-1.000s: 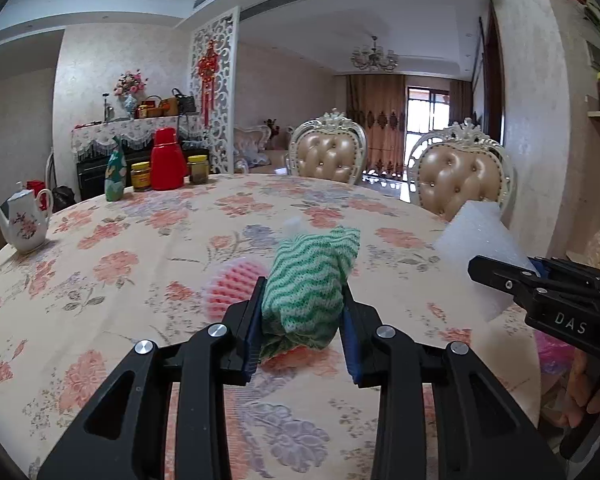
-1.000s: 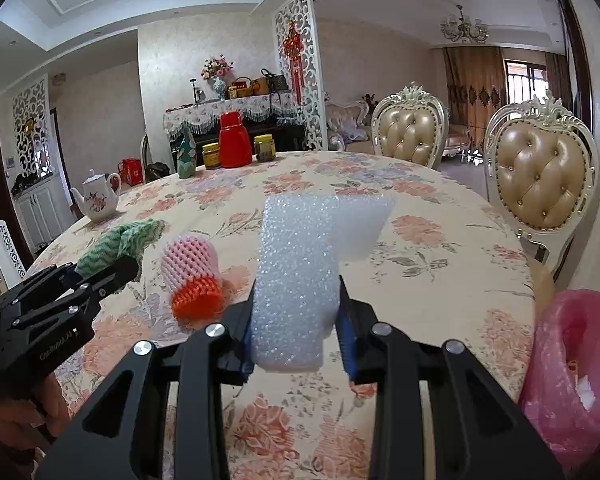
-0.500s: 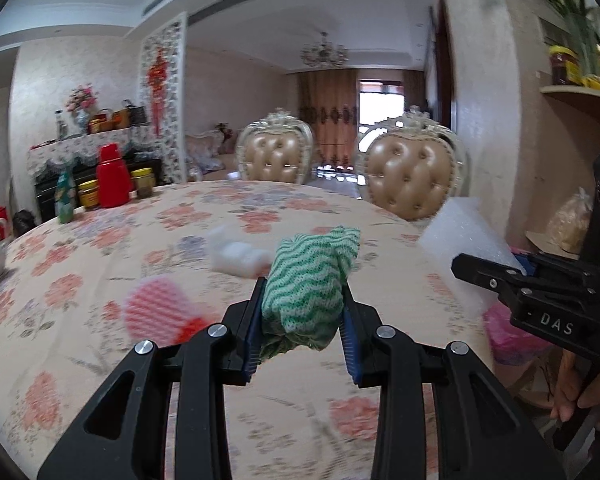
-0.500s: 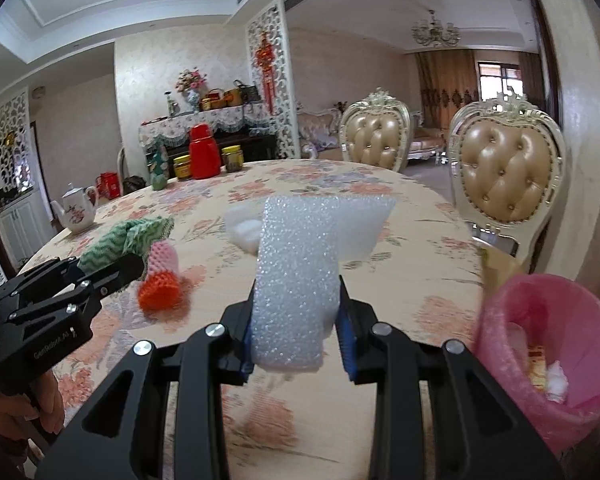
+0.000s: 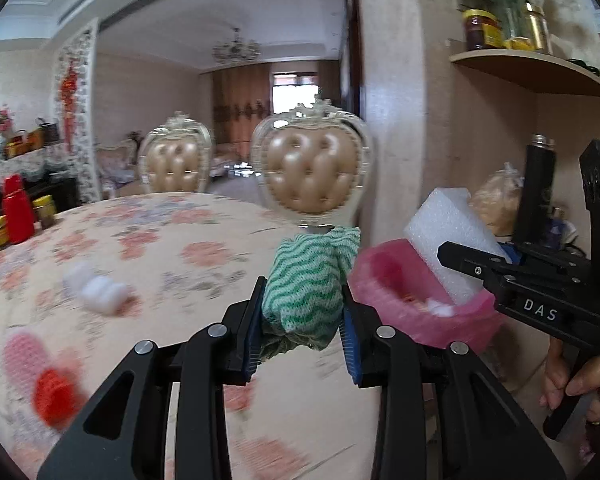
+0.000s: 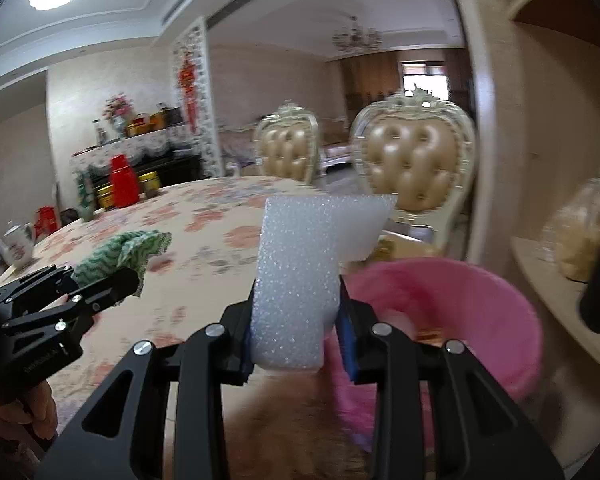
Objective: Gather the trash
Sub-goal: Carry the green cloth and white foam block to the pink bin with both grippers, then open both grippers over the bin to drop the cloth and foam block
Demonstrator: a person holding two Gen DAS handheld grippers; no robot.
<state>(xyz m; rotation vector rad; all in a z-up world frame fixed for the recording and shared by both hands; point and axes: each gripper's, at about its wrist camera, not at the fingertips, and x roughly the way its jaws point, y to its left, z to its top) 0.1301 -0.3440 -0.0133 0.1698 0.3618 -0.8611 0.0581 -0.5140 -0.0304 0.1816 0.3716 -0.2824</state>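
Our left claw (image 5: 302,322) pinches the green zigzag cloth (image 5: 310,284) above the desk (image 5: 172,248) edge. Our right claw (image 6: 296,332) pinches the white foam block (image 6: 300,276) over the pink-lined bin (image 6: 460,312). White wad (image 5: 98,288) and red-pink foam net (image 5: 40,376) lie on the desk.
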